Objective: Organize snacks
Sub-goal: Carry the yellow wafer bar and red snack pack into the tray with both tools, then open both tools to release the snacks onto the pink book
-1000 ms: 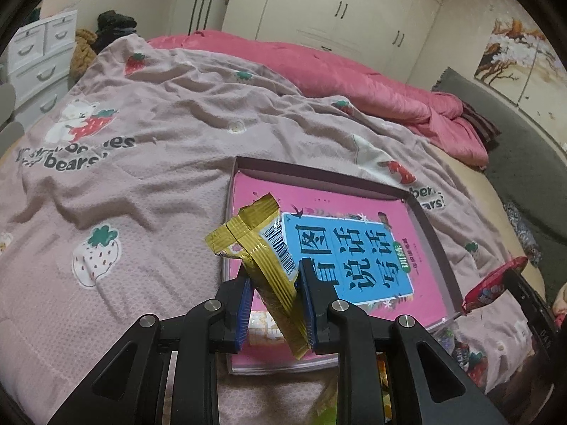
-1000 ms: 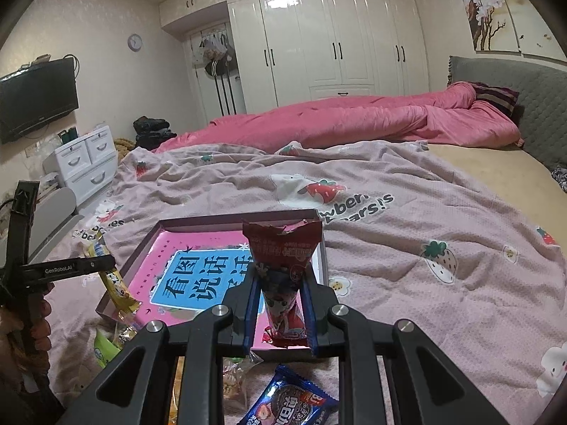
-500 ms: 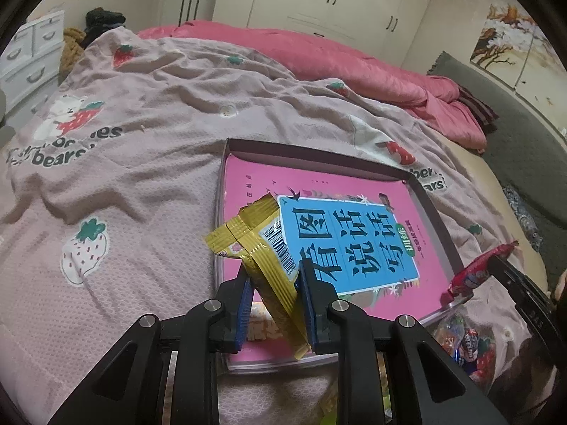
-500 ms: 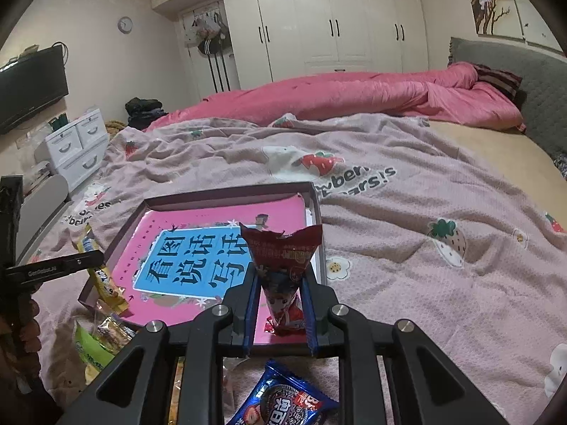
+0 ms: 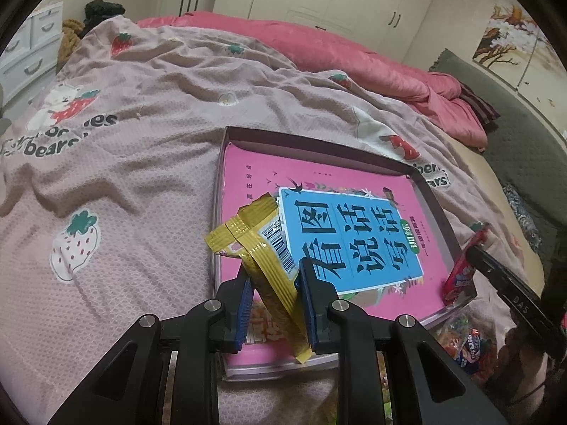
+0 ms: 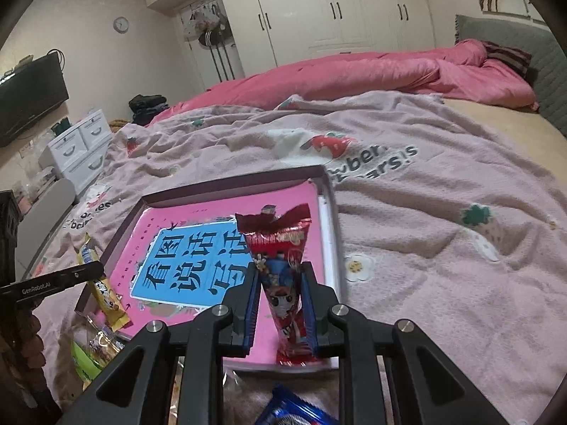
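While the left wrist view shows the left gripper clamped on the yellow snack packet over the shallow box, lower before releasing, as the right wrist view shows the right gripper pinching the red snack packet above its near edge.

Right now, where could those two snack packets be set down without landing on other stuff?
Bare: the pink book inside the box, and the blanket left of and beyond it. Crowded: the near edge, where loose snacks pile up.
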Available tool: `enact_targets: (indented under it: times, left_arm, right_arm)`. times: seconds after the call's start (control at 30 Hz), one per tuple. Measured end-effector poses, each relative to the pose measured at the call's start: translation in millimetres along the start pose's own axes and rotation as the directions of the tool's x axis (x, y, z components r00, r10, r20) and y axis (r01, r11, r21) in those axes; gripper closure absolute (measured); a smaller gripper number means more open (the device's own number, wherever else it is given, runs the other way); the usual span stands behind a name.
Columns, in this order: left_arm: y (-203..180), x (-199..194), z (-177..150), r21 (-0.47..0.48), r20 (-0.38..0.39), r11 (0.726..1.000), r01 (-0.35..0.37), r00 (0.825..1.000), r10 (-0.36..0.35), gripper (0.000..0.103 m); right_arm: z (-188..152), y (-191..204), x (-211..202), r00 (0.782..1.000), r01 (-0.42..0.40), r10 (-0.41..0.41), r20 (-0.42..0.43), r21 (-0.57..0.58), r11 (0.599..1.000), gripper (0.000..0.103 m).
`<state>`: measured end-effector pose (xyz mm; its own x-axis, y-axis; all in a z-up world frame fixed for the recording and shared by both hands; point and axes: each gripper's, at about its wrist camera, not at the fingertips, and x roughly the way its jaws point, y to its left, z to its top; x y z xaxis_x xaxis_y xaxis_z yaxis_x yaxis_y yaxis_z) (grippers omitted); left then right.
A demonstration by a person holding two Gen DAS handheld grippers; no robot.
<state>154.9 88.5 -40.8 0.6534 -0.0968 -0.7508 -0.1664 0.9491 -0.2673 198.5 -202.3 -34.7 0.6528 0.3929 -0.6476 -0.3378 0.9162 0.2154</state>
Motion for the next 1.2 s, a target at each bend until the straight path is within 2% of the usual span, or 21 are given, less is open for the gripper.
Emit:
enact_targets:
  times: [0.53, 0.9, 1.13, 1.2]
  left_arm:
    - [0, 11, 2, 0.019, -0.022, 1.0, 0.007, 1.0, -0.007, 0.077]
    - [-1, 16, -1, 0.029, -0.035, 0.999, 0.012, 0.999, -0.011, 0.076]
    - [5, 18, 0, 0.015, -0.038, 1.0, 0.003, 0.999, -0.002, 0.074]
    - [5, 19, 0, 0.018, -0.041, 1.0, 0.006, 0.999, -0.005, 0.073]
  right_arm:
    - [-8, 2, 33, 0.996, -0.002, -0.001, -0.091, -0.029, 1.0, 0.08]
    - [-7, -6, 30, 0.996, 0.015, -0.016, -0.092, -0.011, 1.0, 0.08]
    - [-4, -2, 24, 0.997, 0.013, -0.015, -0.072, -0.038, 0.999, 0.079]
    - [-4, -2, 23, 0.997, 0.015, -0.018, -0.069, -0.043, 0.999, 0.072]
